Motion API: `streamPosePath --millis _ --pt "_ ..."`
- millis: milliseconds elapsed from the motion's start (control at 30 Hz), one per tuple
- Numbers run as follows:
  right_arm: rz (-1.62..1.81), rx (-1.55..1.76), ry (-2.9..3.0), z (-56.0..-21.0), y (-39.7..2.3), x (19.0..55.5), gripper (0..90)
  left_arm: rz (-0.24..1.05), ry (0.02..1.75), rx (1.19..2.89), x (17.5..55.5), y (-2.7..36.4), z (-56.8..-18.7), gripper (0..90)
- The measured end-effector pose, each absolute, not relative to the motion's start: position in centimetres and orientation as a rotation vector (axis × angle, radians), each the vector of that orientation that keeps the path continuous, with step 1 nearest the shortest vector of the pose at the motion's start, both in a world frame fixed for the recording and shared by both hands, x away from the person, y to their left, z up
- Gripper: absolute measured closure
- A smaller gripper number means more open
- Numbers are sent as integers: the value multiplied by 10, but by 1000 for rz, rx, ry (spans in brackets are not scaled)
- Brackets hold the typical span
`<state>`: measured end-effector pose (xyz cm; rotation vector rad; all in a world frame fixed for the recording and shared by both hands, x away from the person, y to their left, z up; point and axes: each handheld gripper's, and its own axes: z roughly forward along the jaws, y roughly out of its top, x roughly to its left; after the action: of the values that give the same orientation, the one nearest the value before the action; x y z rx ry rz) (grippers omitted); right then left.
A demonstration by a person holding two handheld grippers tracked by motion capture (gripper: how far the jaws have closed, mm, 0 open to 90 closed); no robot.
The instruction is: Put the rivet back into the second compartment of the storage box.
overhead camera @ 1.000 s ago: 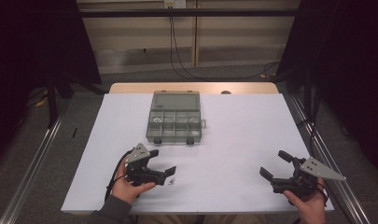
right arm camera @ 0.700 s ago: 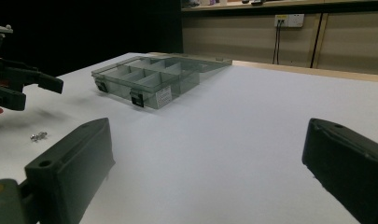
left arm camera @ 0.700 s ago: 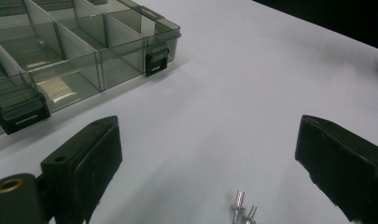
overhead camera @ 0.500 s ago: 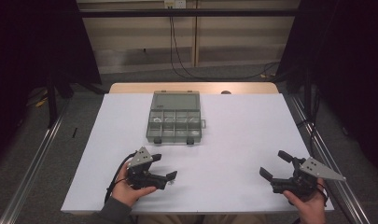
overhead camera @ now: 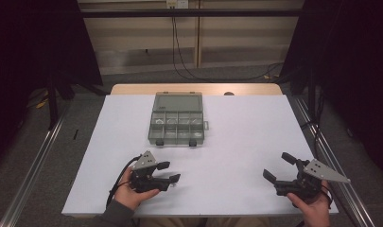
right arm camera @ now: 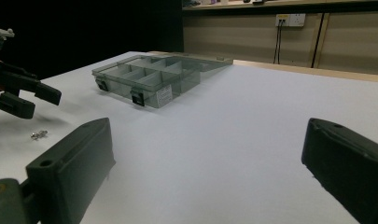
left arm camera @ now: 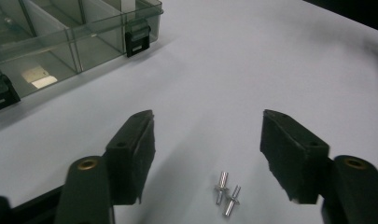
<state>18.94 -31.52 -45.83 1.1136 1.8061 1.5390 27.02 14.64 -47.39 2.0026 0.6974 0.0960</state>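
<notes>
Left tongs point(left arm camera: 207, 163) have just been closing around two small rivets point(left arm camera: 226, 193), lower centre of frame; pads not yet touching. Pickup is judged imminent. Right tongs point(overhead camera: 280, 166) are held agape, lower right. Compartment box point(overhead camera: 177, 124) sits upper centre.

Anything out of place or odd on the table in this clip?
Only two small silver rivets lying loose on the white table, between the left gripper's open jaws, which have just been closing, outside the open grey compartment box. Otherwise nothing stands out.
</notes>
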Motion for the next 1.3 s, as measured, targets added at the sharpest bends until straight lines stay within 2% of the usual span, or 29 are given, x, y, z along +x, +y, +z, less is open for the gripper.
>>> streamPosePath --millis 300,533,1033,1300 --pt "1533 1108 1815 -459 -315 190 19 73 695 2074 270 145 -476 600" --pt "1535 1107 1815 -459 -315 190 20 47 700 2117 270 141 -480 674" --pt "1534 1104 1819 -459 -314 190 20 24 701 2164 269 134 -484 773" --pt "1532 1106 1819 -459 -315 190 20 1 719 2163 271 134 -484 866"
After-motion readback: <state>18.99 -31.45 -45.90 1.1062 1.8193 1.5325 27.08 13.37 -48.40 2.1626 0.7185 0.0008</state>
